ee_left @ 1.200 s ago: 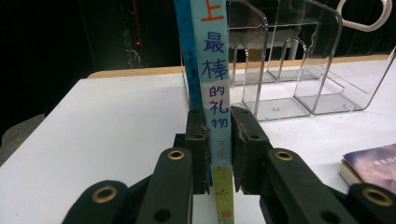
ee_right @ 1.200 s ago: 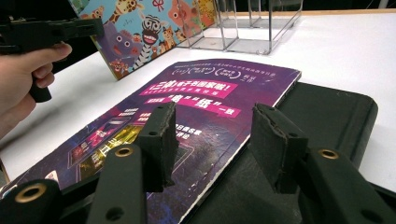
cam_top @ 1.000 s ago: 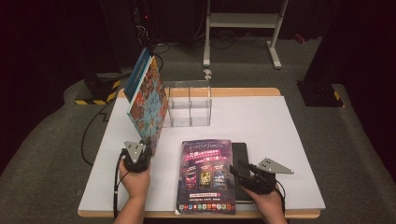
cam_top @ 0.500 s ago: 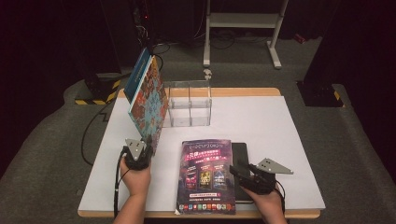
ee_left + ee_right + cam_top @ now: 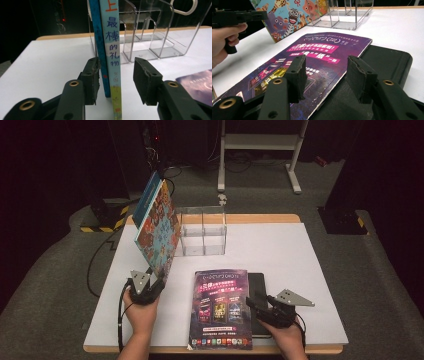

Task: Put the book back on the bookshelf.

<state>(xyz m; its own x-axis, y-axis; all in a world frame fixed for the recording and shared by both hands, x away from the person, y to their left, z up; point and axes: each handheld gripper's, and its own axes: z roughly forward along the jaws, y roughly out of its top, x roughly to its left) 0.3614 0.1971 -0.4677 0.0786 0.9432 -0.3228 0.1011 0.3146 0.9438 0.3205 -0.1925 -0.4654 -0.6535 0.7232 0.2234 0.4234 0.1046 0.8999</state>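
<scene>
Table top [image 5: 300,270]: smooth matt white sheet; light wood edge showing behind the clear organizer.
Clear organizer [image 5: 202,232]: glossy transparent plastic.
Picture books [image 5: 157,227]: glossy printed card covers, left of the organizer.
Purple magazine [image 5: 221,307]: glossy paper, worn at the corner.
Black folder [image 5: 384,62]: matt, leather-like, under the magazine.
Gripper pads [image 5: 145,80]: rough matt black rubber.

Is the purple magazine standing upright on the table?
No, the purple magazine lies flat on the table, partly over a black pad.
</scene>
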